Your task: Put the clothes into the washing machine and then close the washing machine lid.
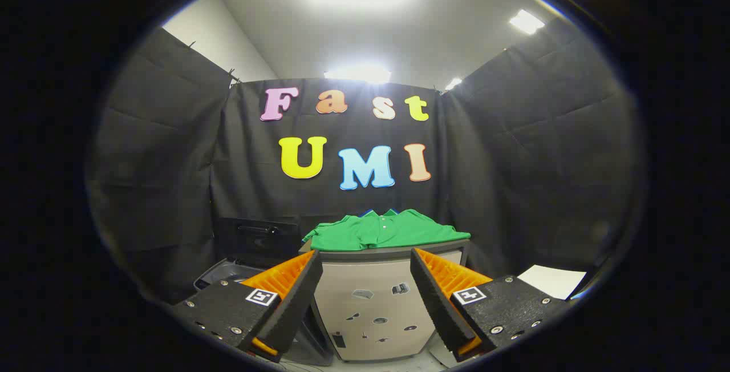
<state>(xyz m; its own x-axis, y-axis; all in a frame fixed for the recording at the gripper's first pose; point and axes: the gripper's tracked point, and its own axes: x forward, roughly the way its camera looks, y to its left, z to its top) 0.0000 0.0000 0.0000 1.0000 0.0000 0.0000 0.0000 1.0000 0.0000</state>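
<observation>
A green polo shirt (388, 230) lies folded on top of a beige box-shaped washing machine (373, 303), its collar toward the black cloth wall. The machine's front carries a few small stickers. My gripper (365, 263) is open, held in the air in front of the machine and a little below its top. Its two fingers (296, 298) stand wide apart, framing the machine's front panel, with nothing between them. The shirt is beyond the fingertips and slightly above them.
A dark open-topped unit with a raised black lid (256, 241) stands left of the beige machine, with a grey rim (219, 275) below it. A white sheet (552, 280) lies at the right, beyond the right finger. Black cloth walls close the booth on three sides.
</observation>
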